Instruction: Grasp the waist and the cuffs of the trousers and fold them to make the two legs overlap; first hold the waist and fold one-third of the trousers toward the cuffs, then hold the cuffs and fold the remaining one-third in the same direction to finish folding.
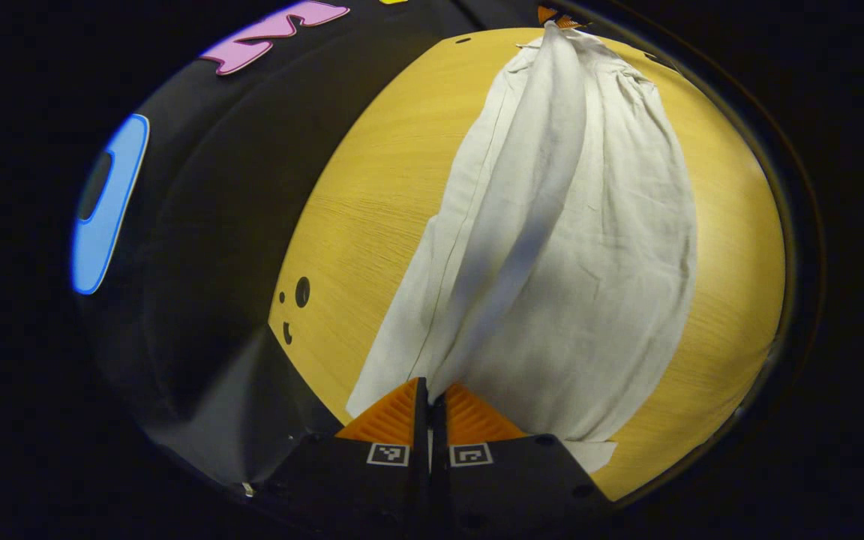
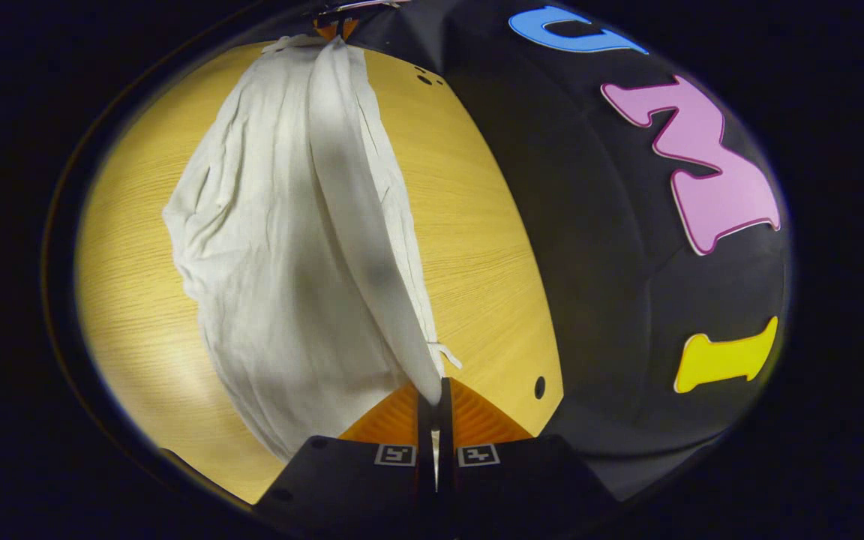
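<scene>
At the left, the left gripper [image 1: 429, 394] was seen with its jaws pinched on one end of the pale trousers [image 1: 552, 247]. At the right, the right gripper [image 2: 436, 394] was pinched on the other end. The trousers were stretched between them, sagging onto the worktop [image 1: 372, 210]. Overlapping the legs was judged under way; laying the raised edge flat was called for next.

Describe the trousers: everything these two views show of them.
The trousers are off-white, of thin, crinkled woven cloth with a stitched side seam. They run lengthwise over the wooden table, stretched between the left gripper and right gripper, each shut on one end. A raised ridge of cloth runs between the grips; the rest drapes down onto the table, bulging to one side.
</scene>
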{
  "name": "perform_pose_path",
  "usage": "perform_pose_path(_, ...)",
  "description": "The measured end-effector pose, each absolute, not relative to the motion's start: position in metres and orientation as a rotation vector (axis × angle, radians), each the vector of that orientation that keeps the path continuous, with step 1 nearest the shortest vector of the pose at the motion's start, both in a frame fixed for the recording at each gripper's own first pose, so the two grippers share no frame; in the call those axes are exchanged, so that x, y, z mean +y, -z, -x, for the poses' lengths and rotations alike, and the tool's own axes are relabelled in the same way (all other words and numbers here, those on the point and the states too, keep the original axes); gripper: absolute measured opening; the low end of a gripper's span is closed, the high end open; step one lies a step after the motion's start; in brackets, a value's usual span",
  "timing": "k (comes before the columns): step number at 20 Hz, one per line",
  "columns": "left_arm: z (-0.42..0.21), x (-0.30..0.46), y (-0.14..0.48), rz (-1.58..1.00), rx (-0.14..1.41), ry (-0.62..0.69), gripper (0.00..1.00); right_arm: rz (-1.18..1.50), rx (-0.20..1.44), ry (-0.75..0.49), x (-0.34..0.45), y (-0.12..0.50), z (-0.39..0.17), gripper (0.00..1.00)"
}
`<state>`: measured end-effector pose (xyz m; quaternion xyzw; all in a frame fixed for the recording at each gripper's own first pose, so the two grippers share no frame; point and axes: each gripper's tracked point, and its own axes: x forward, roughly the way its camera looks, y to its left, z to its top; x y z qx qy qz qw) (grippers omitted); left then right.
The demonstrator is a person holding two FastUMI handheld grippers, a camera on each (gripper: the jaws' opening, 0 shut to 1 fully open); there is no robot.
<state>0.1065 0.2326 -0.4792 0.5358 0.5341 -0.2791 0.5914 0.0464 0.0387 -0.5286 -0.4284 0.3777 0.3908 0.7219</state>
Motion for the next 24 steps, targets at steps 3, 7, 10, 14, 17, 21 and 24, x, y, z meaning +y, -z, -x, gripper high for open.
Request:
perform_pose_path(3,-0.115,0.238,0.507,-1.273,1.275,0.656,0.05,0.929,0.925,-0.896,0.043,0.563,-0.040,0.06)
perform_pose_path(7,-0.124,0.239,0.520,-1.341,1.272,0.660,0.14,0.885,0.998,-0.881,0.040,0.583,-0.038,0.18)
perform_pose_path(10,-0.149,0.241,0.505,-1.441,1.182,0.621,0.60,0.870,0.984,-0.805,0.029,0.571,-0.051,0.66)
perform_pose_path(14,-0.140,0.249,0.500,-1.450,1.229,0.630,0.98,0.797,1.003,-0.735,0.012,0.552,-0.048,0.87)
perform_pose_path(17,-0.135,0.245,0.479,-1.442,1.215,0.636,0.98,0.691,0.996,-0.692,0.002,0.525,-0.036,0.90)
perform_pose_path(21,-0.117,0.238,0.449,-1.456,1.206,0.727,0.98,0.457,1.010,-0.582,-0.003,0.492,-0.016,0.93)
perform_pose_path(24,-0.096,0.233,0.425,-1.409,1.200,0.805,0.98,0.213,1.035,-0.471,0.005,0.475,0.003,0.94)
